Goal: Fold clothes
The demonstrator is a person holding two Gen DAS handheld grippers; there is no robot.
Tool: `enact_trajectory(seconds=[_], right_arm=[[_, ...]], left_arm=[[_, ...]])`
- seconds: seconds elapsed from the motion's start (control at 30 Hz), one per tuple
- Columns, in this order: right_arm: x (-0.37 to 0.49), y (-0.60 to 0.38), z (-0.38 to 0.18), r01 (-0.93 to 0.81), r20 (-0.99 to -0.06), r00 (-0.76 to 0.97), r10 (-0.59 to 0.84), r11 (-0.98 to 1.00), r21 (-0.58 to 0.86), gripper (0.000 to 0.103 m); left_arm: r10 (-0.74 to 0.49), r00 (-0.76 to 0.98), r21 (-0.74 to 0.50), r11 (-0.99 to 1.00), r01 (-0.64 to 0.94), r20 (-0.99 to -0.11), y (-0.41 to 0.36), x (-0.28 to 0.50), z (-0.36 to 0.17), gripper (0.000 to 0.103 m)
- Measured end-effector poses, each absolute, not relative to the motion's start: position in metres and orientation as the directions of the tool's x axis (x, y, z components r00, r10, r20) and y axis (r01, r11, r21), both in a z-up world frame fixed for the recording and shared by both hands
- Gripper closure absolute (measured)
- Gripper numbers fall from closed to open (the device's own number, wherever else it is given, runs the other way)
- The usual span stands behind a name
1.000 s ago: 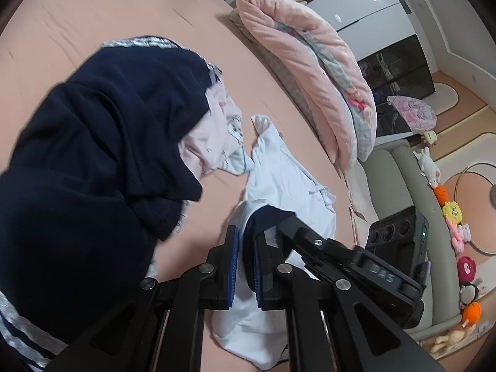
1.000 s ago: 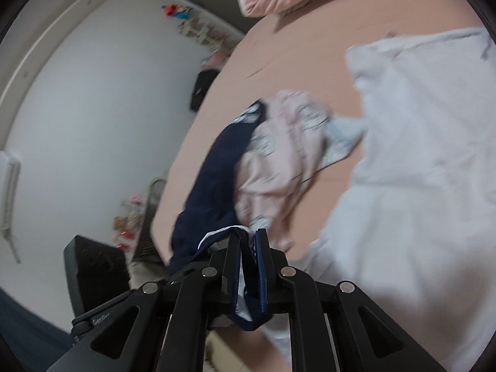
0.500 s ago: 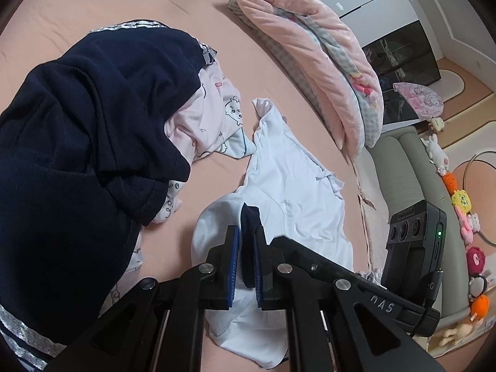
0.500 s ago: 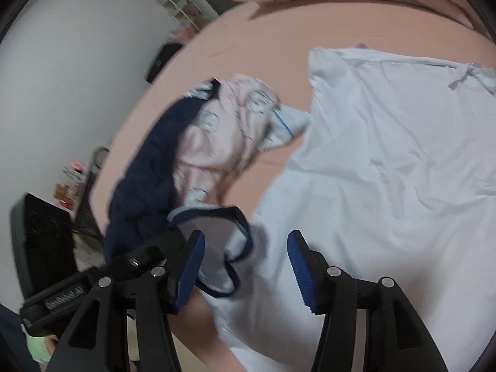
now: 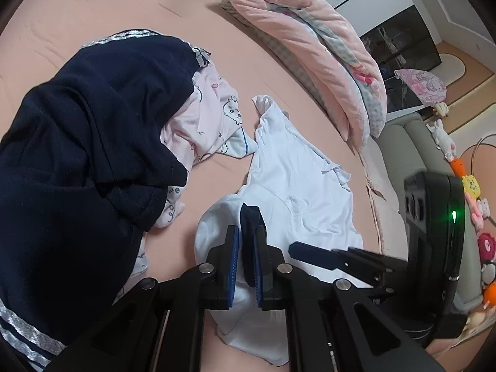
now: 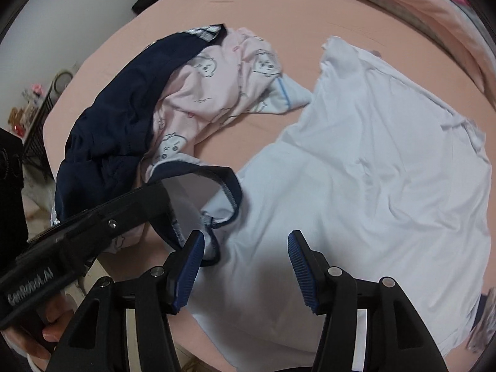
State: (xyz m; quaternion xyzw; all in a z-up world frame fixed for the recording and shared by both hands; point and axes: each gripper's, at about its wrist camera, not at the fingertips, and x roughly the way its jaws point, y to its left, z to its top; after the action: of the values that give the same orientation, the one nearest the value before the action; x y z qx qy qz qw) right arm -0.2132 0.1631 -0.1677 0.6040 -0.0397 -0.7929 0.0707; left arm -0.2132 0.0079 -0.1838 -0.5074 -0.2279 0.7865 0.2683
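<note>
A white shirt (image 5: 297, 192) with a navy collar (image 6: 223, 183) lies spread on the peach bed sheet (image 5: 93, 9). My left gripper (image 5: 247, 248) is shut on a fold of that navy collar, low over the shirt's near edge. In the right wrist view the shirt (image 6: 372, 170) fills the right half. My right gripper (image 6: 245, 248) is open just above it, with its left fingertip beside the collar loop and nothing held. One blue pad of the right gripper (image 5: 310, 252) pokes in from the right in the left wrist view.
A crumpled navy garment (image 5: 77, 155) with silver stripes lies left, over a pink printed garment (image 5: 204, 124). A rolled pink quilt (image 5: 310, 46) lies along the bed's far edge. A sofa (image 5: 412, 155) with plush toys lies beyond. A hand (image 6: 46, 334) holds the left tool.
My right gripper opened and let go of the navy collar, then sank toward the shirt. The left gripper kept its hold and lowered the collar onto the bed.
</note>
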Motion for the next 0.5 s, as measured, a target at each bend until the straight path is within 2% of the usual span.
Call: enact_trajectory(seconds=[0.17, 0.5], right_arm=[[-0.225, 0.150, -0.166, 0.128, -0.963, -0.240, -0.126, -0.987, 0.098, 0.047], [-0.225, 0.177, -0.181, 0.041, -0.958, -0.224, -0.180, -0.984, 0.175, 0.047]], left_arm=[[0.642, -0.343, -0.624, -0.761, -0.178, -0.685, 0.004, -0.215, -0.186, 0.096], [0.621, -0.350, -0.602, -0.779, -0.175, -0.702, 0.001, -0.213, -0.185, 0.096]])
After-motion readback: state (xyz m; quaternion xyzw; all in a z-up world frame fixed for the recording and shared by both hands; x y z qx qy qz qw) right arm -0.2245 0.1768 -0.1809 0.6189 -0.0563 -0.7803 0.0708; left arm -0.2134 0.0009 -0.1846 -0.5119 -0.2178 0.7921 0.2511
